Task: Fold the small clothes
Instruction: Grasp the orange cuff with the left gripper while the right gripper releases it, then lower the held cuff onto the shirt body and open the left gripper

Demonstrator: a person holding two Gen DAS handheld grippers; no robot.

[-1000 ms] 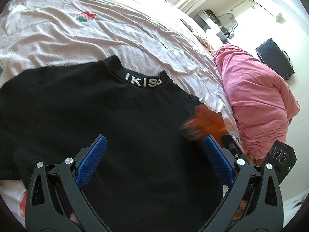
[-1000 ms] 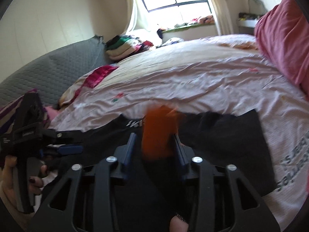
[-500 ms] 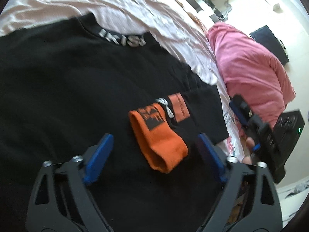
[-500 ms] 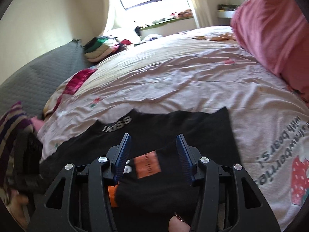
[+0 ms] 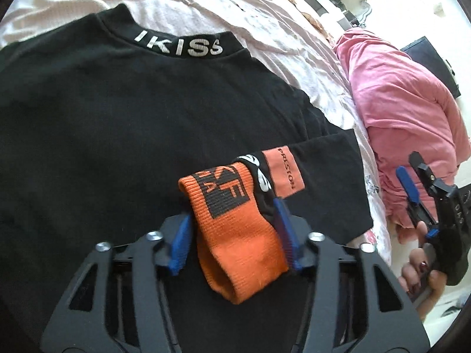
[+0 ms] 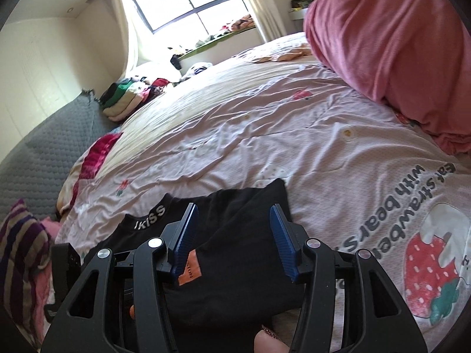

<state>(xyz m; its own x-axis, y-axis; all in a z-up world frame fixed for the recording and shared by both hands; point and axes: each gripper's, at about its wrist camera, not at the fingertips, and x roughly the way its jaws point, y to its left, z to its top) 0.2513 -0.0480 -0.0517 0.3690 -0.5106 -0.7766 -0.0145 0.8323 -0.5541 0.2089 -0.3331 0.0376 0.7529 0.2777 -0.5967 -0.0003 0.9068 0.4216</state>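
Left gripper [image 5: 232, 229]: blue fingers [image 5: 179, 241] have just been closing and now sit against both sides of the folded orange sock [image 5: 235, 235], grasping it. The sock lies on the black shirt [image 5: 103, 123], toward its 4 o'clock part, cuff end pointing to 11 o'clock. An orange "PRESTON" label [image 5: 282, 175] on the shirt's sleeve sits just beside the sock at 1 o'clock. The shirt is spread flat on the pink bedsheet [image 6: 265, 135], collar lettering "IKISS" at 12 o'clock.

Right gripper [image 6: 232, 235]: fingers released, parted with nothing between them, above the sleeve. In the left wrist view it appears at 3 o'clock, clear of the shirt, in a hand [image 5: 421, 270]. A pink bundle of bedding [image 6: 397, 38] lies at 1 o'clock on the bed.
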